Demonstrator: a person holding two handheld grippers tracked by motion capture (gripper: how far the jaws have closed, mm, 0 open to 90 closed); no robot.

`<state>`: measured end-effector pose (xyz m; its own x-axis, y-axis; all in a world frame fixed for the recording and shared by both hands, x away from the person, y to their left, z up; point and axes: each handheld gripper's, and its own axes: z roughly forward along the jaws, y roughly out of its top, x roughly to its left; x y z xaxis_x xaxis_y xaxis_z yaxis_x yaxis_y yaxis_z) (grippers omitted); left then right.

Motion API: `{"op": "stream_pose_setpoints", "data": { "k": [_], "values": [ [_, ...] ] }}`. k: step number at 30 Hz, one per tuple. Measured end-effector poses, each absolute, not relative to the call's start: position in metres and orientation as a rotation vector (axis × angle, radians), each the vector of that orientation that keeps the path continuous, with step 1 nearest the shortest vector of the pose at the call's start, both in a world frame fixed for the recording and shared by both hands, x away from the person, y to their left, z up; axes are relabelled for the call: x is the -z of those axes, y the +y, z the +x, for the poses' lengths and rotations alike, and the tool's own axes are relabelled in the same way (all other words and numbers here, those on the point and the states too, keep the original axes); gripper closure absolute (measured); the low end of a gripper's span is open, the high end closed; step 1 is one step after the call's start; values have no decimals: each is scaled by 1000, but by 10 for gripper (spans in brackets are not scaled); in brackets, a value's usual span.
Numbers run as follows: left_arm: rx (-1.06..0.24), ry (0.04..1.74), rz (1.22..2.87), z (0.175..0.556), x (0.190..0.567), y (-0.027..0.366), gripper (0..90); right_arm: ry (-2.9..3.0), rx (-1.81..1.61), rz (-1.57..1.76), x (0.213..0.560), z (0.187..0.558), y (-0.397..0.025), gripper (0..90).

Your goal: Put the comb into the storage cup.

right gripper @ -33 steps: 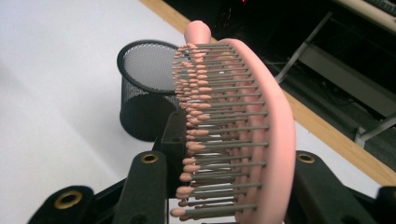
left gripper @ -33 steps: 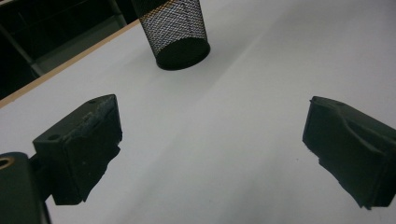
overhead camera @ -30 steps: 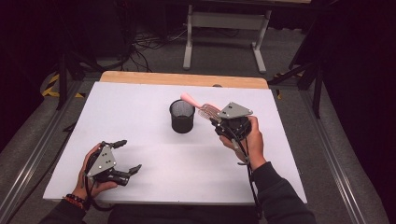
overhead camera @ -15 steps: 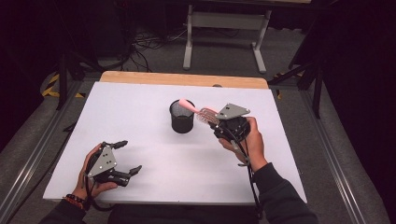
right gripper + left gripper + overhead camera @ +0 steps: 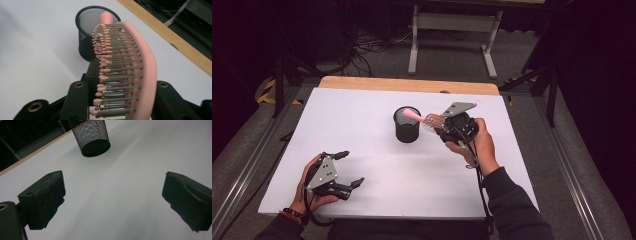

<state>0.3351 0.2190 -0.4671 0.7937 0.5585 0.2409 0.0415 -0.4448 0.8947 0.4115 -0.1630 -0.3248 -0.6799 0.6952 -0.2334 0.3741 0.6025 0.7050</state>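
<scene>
Holding a brush [image 5: 130, 72] over the cup [image 5: 406, 125]
Right hand-held gripper [image 5: 438, 126] clamps the brush; left hand-held gripper [image 5: 348, 169] rests wide open, empty, near left.

Cup [image 5: 407, 125] mid-table [image 5: 362, 110] — brush [image 5: 424, 120] just right, handle over rim.

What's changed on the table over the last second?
The right gripper, shut on the pink hairbrush, has carried it left so the handle tip reaches over the mesh cup. The cup and the open left gripper stayed put.
</scene>
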Motion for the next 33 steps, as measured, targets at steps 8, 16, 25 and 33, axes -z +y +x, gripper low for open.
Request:
{"op": "stream_pose_setpoints", "data": {
  "k": [8,16,25,33],
  "values": [
    [-633,442,1973,335,468,218,55,2363,-866,865,313,427,-145,637],
    [-640,434,1975,334,467,217,55,2387,-807,865,303,436,-128,636],
    [-634,436,1973,334,467,217,56,2413,-782,877,298,437,-129,636],
    [-636,433,1984,334,468,216,56,2419,-774,886,296,440,-129,634]
  ]
}}
